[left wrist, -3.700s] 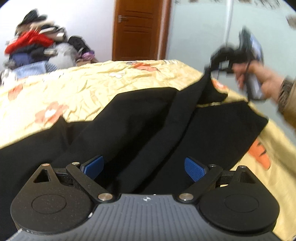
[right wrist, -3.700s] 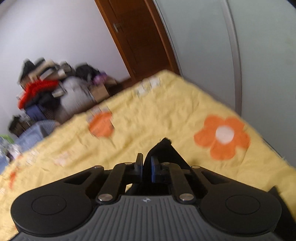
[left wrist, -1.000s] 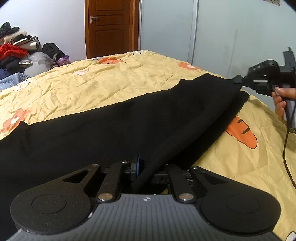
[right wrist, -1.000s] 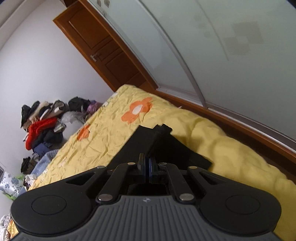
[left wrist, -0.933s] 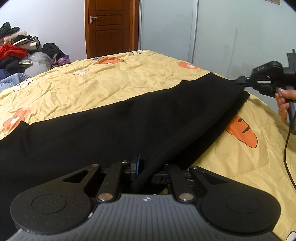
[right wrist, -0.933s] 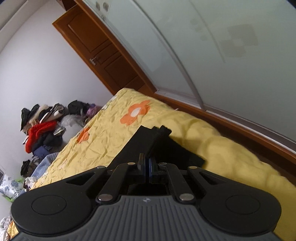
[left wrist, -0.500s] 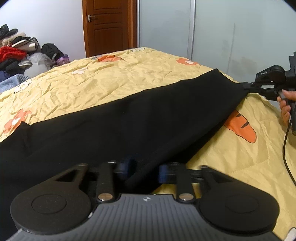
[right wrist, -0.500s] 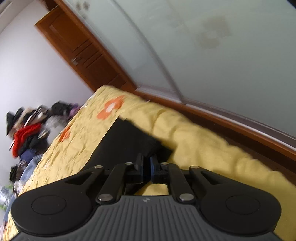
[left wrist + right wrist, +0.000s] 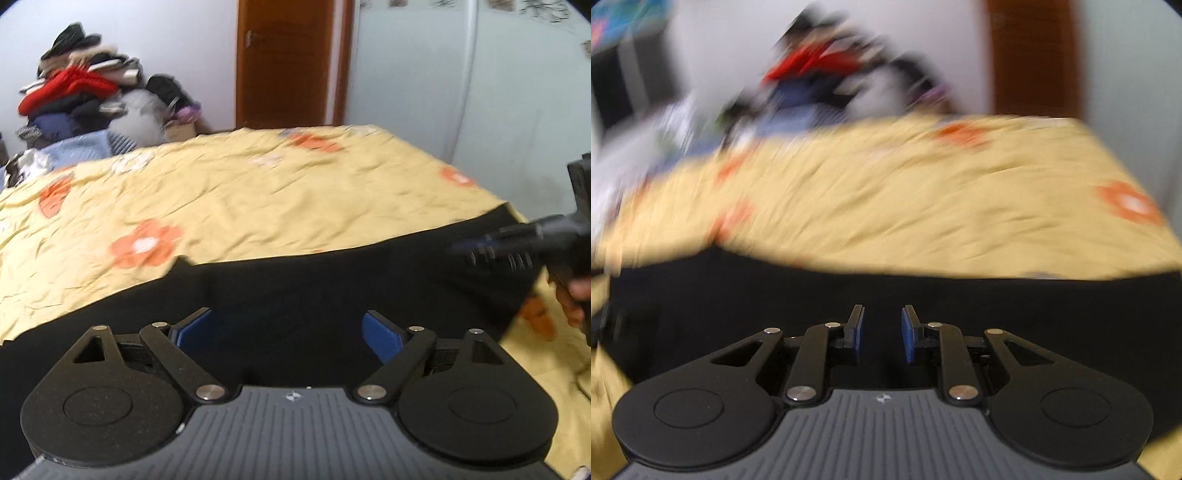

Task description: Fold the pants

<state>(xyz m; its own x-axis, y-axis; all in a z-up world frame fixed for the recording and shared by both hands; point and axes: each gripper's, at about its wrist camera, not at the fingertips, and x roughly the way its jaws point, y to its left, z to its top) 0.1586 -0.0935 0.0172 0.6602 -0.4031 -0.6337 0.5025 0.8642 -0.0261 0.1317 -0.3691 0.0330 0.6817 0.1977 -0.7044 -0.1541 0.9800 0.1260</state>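
The black pants (image 9: pixel 314 280) lie flat in a long band across the near side of the yellow flowered bed (image 9: pixel 240 199). My left gripper (image 9: pixel 288 330) is wide open and empty just above the pants. My right gripper (image 9: pixel 879 328) is open with a narrow gap and holds nothing, over the pants (image 9: pixel 849 291). It also shows in the left wrist view (image 9: pixel 491 245), blurred, above the right end of the pants. The right wrist view is motion-blurred.
A pile of clothes (image 9: pixel 77 96) stands beyond the far left of the bed. A wooden door (image 9: pixel 288 62) and pale wardrobe panels (image 9: pixel 461 74) are behind the bed. The bed's right edge (image 9: pixel 554 332) is close to the pants' end.
Both grippers have let go of the pants and opened. The pants now lie flat on the bed. The right gripper has swung round toward the pants and is moving fast.
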